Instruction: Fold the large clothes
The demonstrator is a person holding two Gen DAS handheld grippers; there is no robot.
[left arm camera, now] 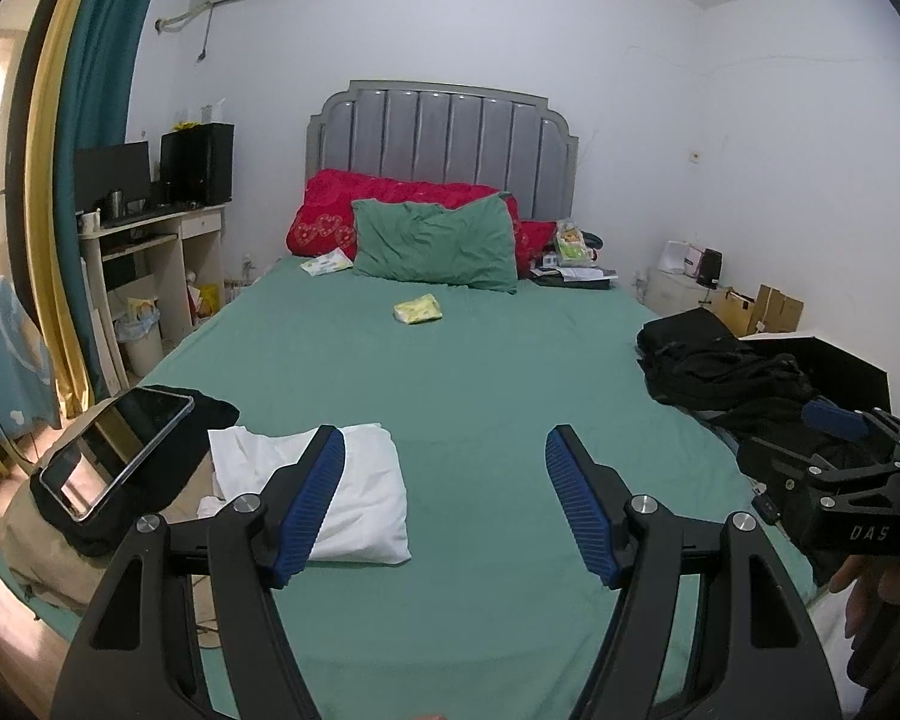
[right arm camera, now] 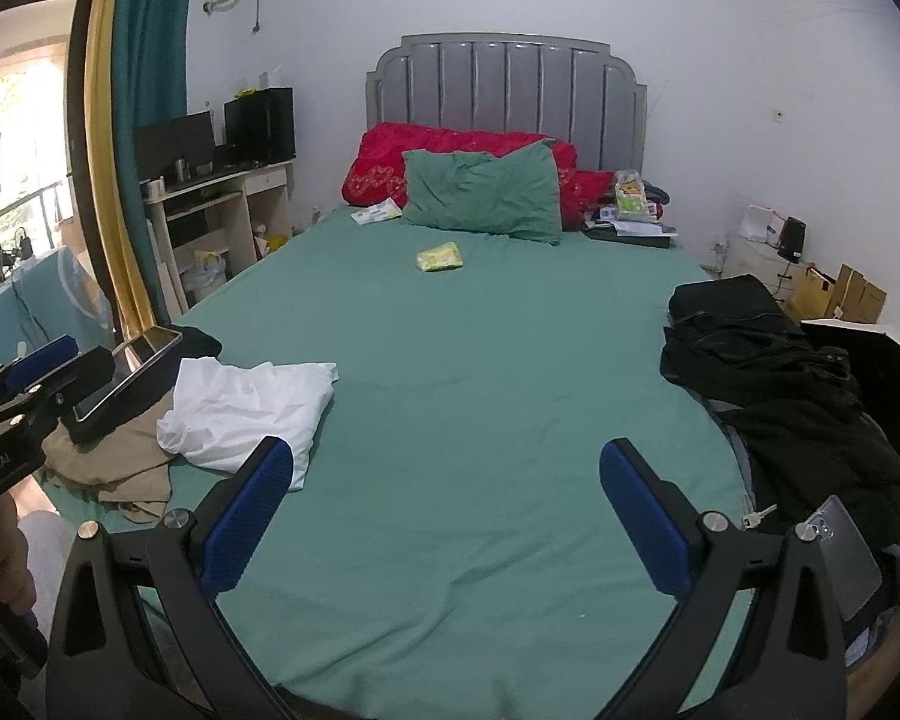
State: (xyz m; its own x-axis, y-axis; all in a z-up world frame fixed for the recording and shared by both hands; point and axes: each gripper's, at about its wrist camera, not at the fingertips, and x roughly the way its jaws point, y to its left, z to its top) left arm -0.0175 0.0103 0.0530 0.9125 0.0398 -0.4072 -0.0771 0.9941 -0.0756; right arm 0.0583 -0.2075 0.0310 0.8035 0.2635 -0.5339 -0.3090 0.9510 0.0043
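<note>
Both sets of jaws are spread wide with nothing between them: the left gripper [left arm camera: 444, 504] and the right gripper [right arm camera: 444, 516], each with ribbed blue pads, hover over the near end of the bed's green sheet [right arm camera: 480, 390].

Clothes to fold sit along both side edges. By the left edge lies a crumpled white garment [right arm camera: 240, 408], partly overlapping a tan one [right arm camera: 114, 462], and a dark-screened tablet [left arm camera: 114, 450] rests tilted on black fabric just beside them. Along the right edge there's a heap of black clothing [right arm camera: 774, 372], with a grey phone [right arm camera: 846, 558] and a small key [right arm camera: 756, 517] at its near end.

Further up, a little yellow packet [right arm camera: 439, 257] lies mid-sheet, then a green pillow [right arm camera: 480, 192] leaning on a red quilt [right arm camera: 384, 162] against the grey padded headboard [right arm camera: 510, 84].
</note>
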